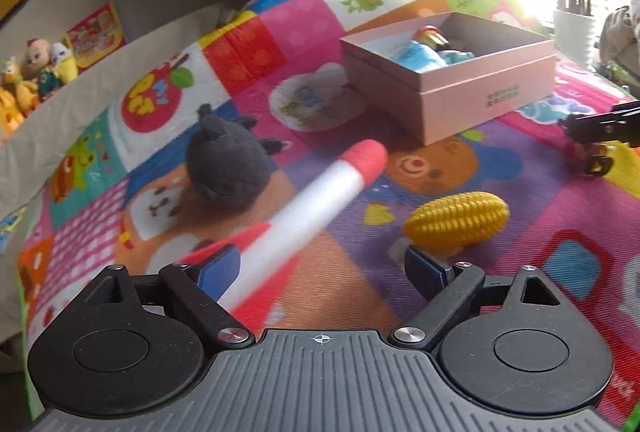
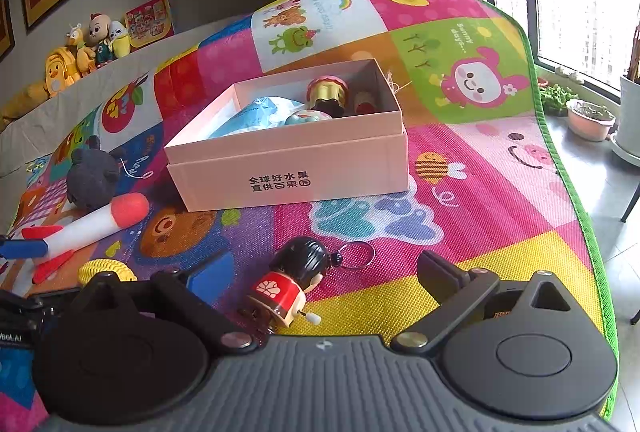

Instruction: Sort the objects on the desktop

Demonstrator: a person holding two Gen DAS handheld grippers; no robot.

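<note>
The left tongs (image 1: 322,268) are wide open, and the white foam rocket with a red tip and red fins (image 1: 316,216) lies slanting between the fingers, close to the left blue pad (image 1: 218,270); I cannot tell if it touches. The right tongs (image 2: 316,272) are wide open too, holding nothing, with the little wooden doll with black hair and a red body (image 2: 288,284) lying on the bright patchwork play mat (image 2: 480,159) between them. The yellow plastic corn cob (image 1: 456,220) sits just right of the rocket. The dark grey plush toy (image 1: 228,161) sits behind it. The open pink cardboard box (image 2: 288,171) farther back has toys inside
</note>
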